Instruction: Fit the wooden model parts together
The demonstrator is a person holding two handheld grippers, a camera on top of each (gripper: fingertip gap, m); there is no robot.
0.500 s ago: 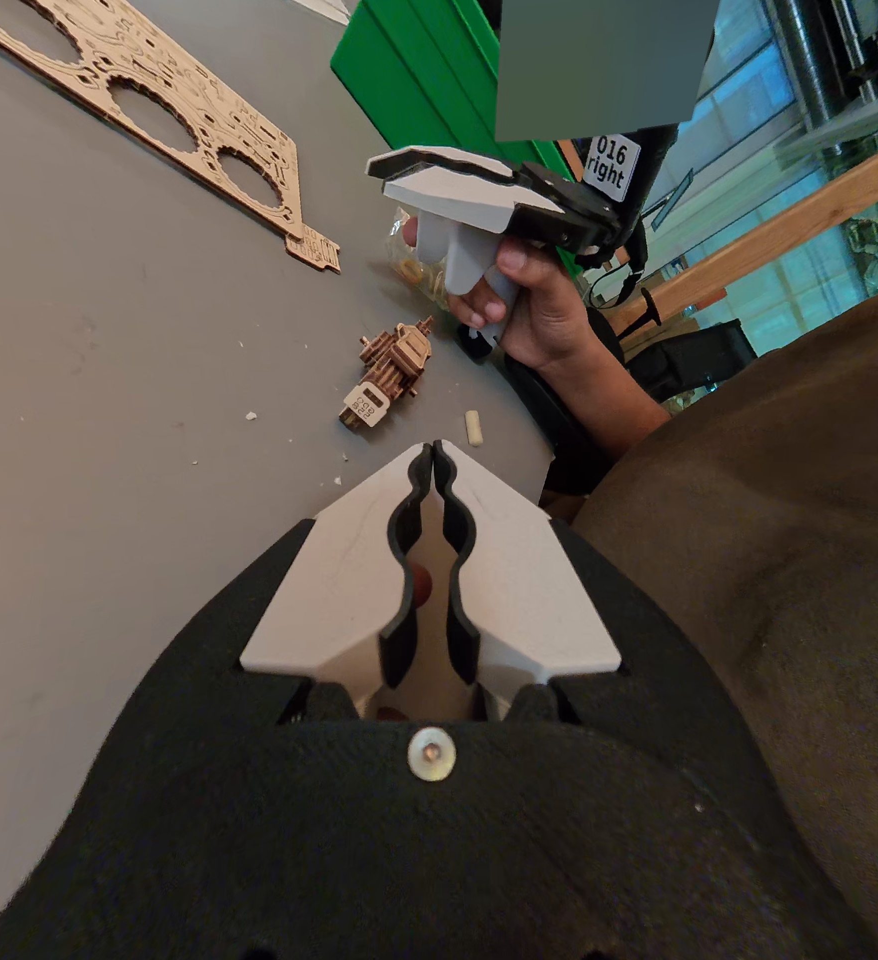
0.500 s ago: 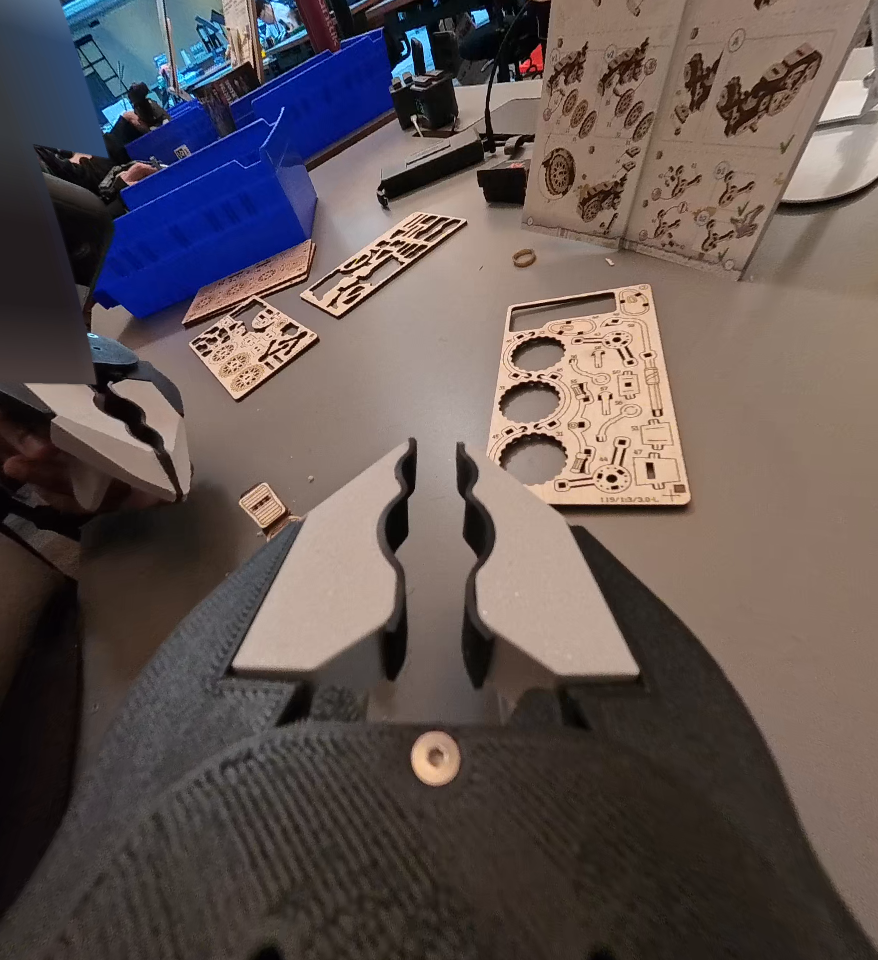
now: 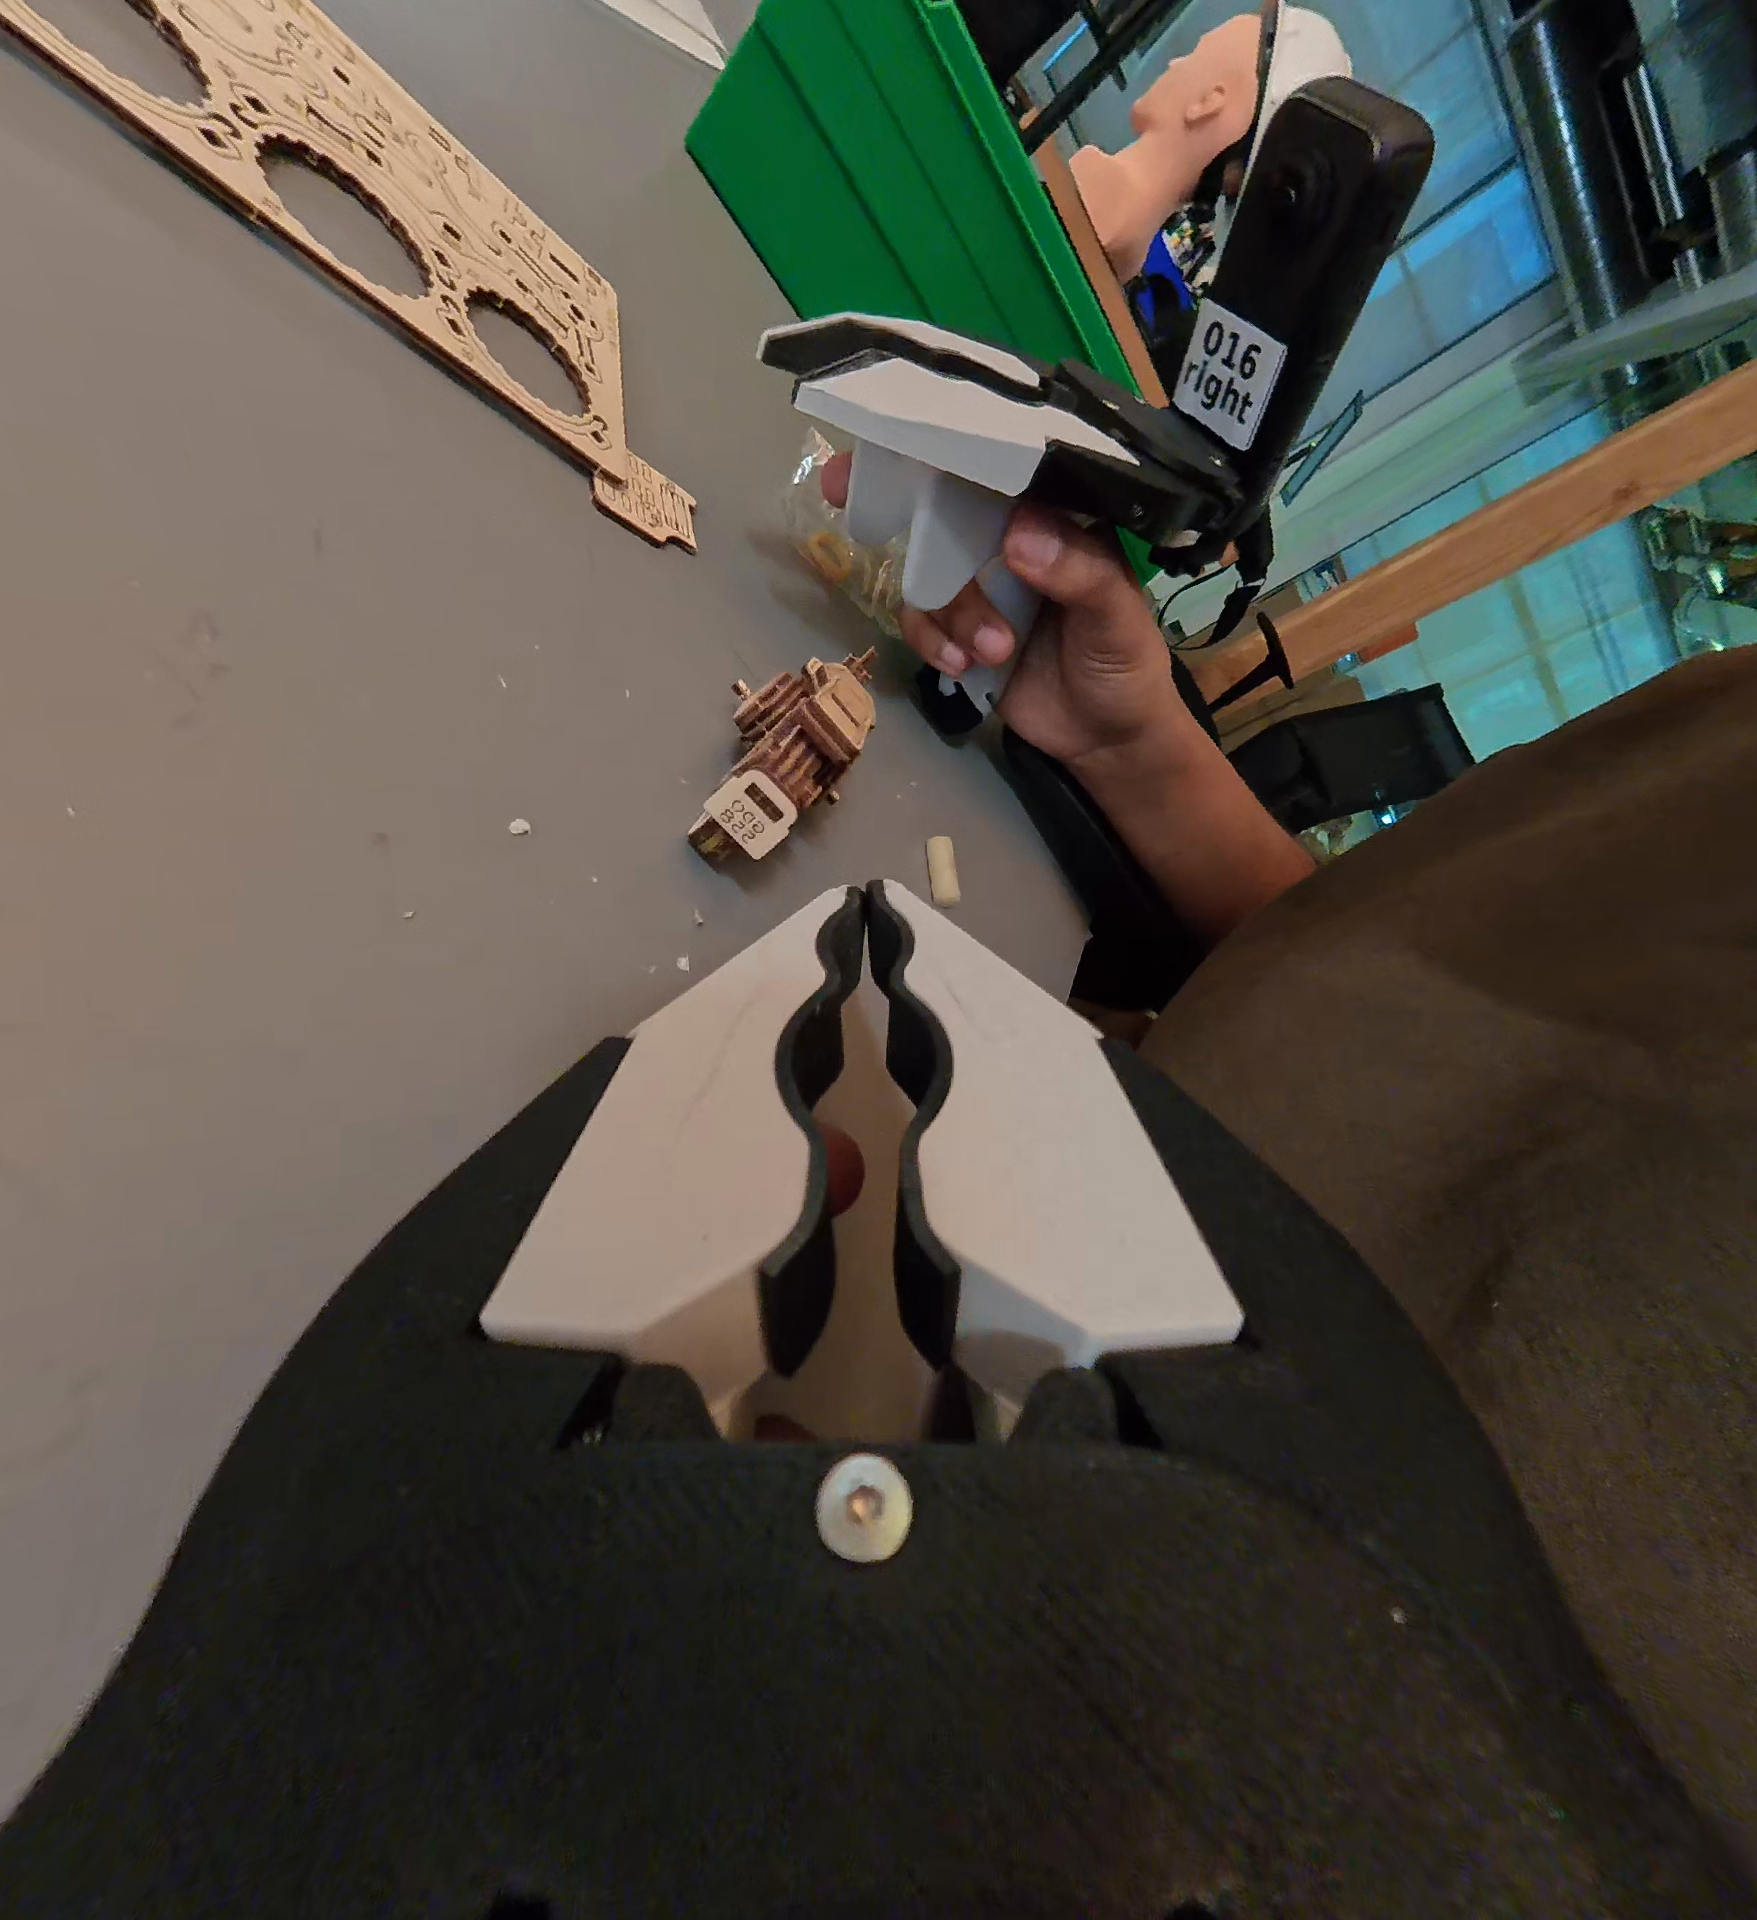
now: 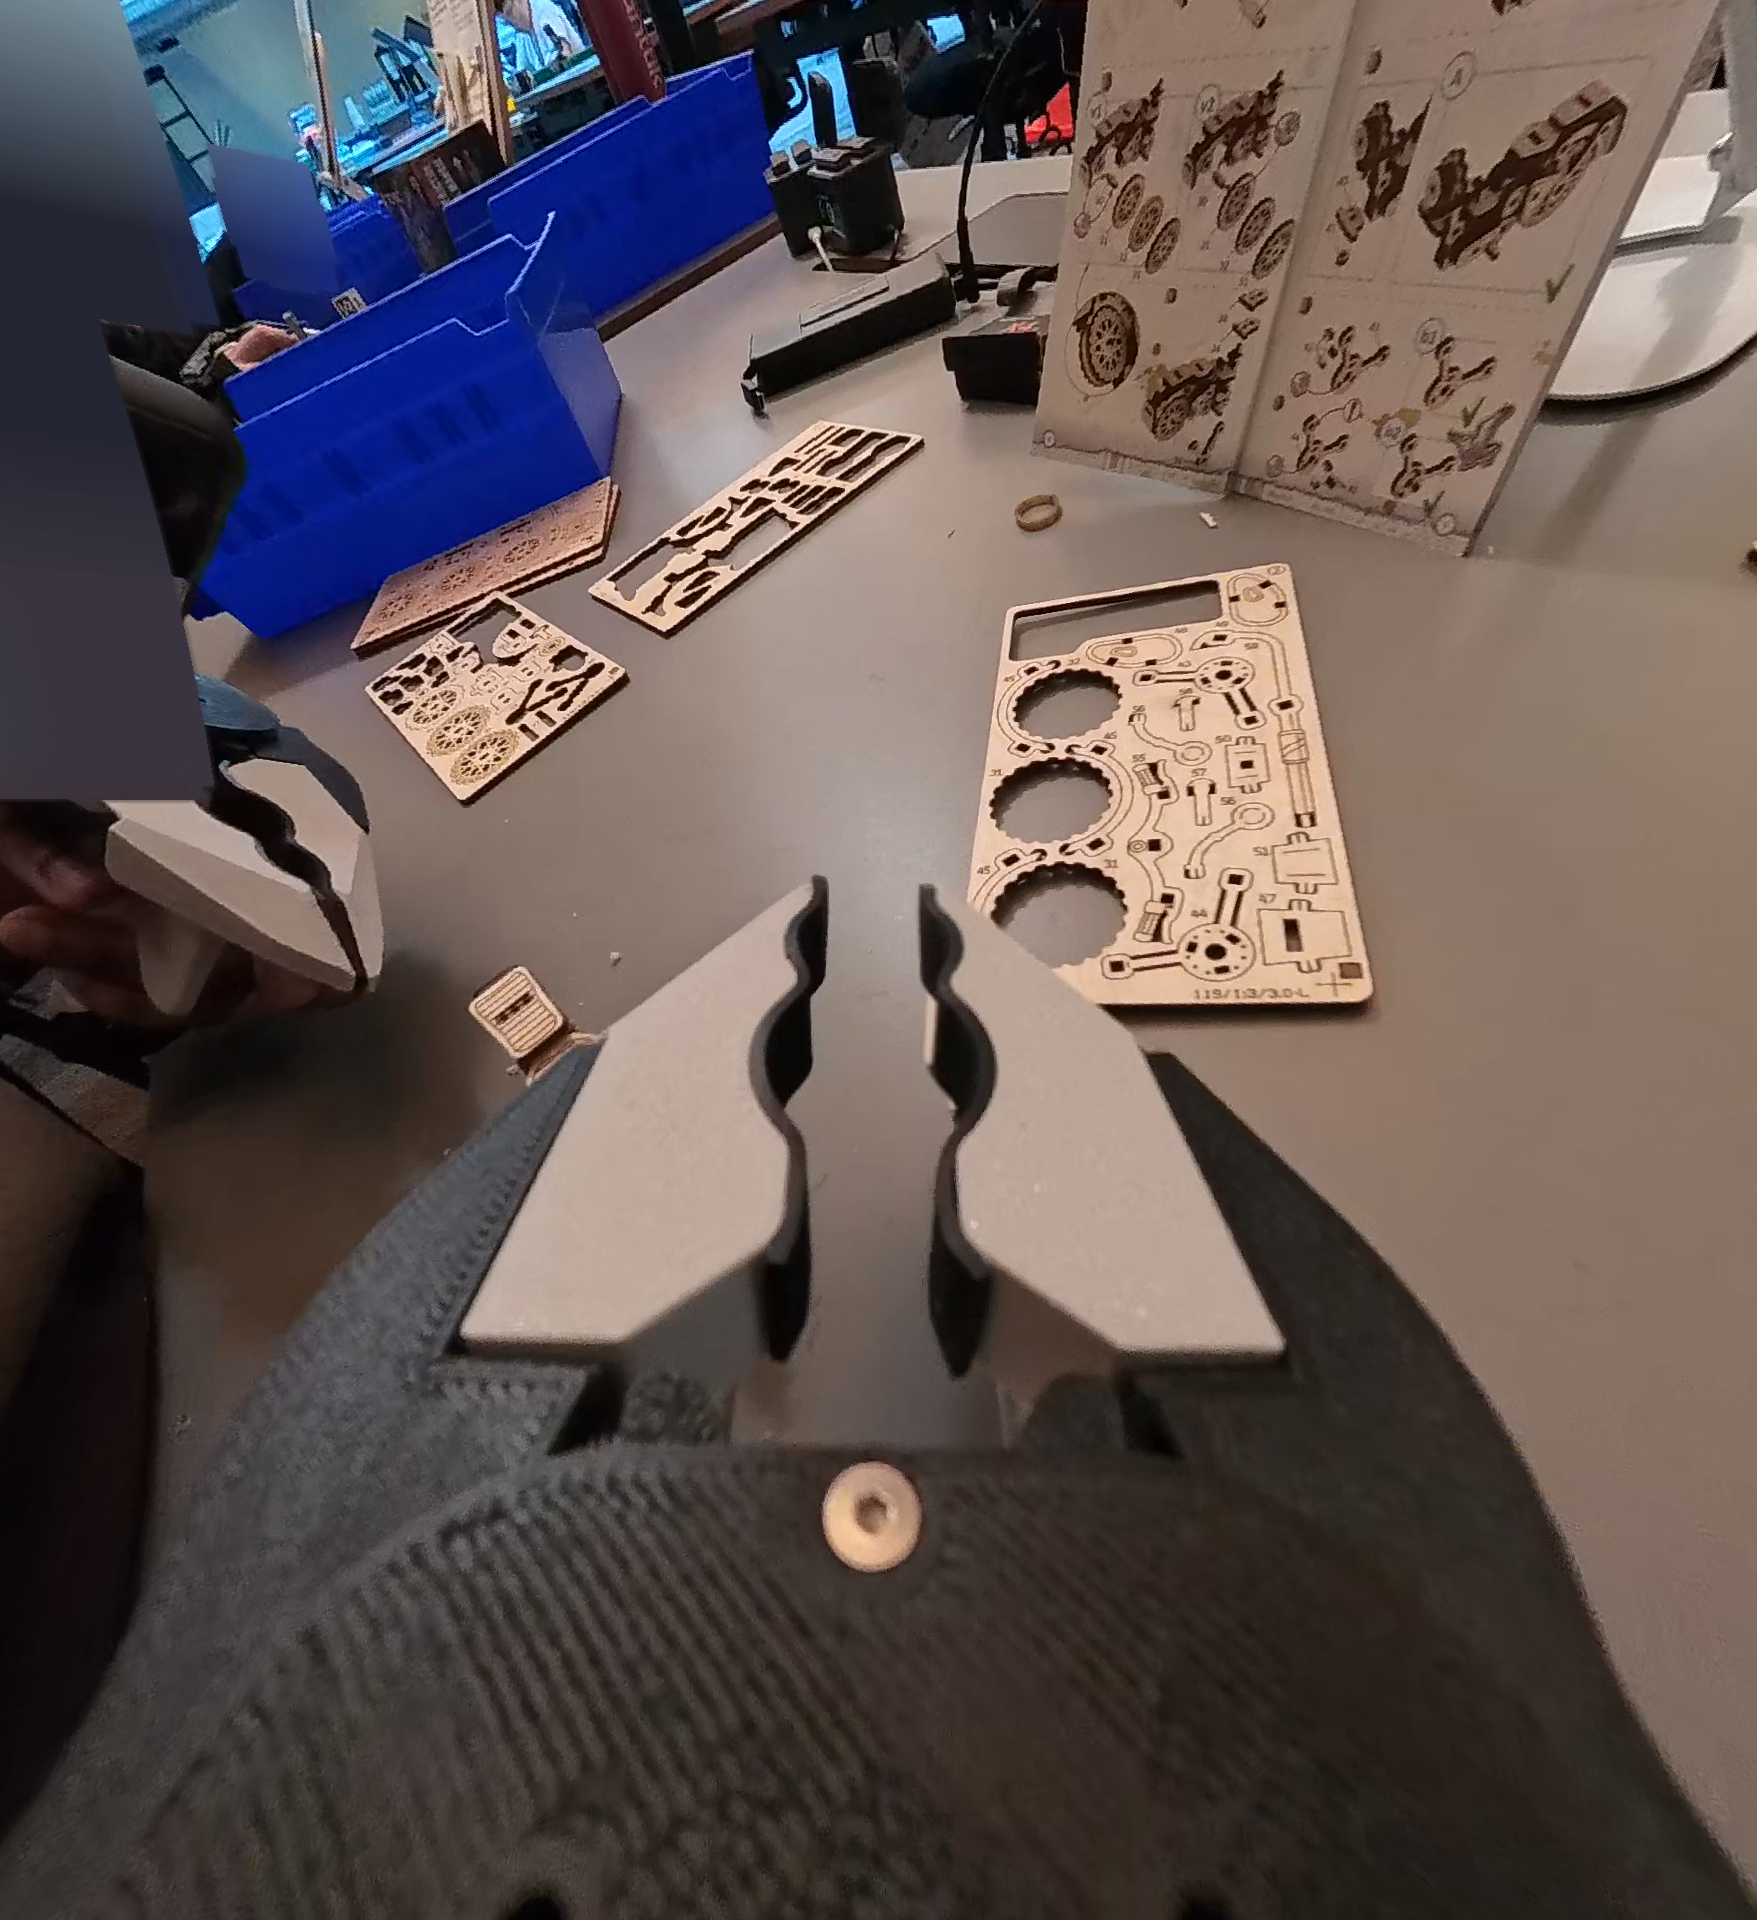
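Observation:
A small, partly built wooden model lies on the grey table, just ahead of my left gripper. The left gripper is shut, tips touching, with nothing between them. In the right wrist view only a corner of the model shows, beside the gripper body. My right gripper is open by a narrow gap, empty, and held above the table. It also shows in the left wrist view, above and beyond the model. A wooden parts sheet with three round holes lies ahead and to the right of it.
More cut parts sheets lie at the left near blue bins. An instruction sheet stands at the back, with a wooden ring before it. A green bin, a parts bag and a small white peg are near the model.

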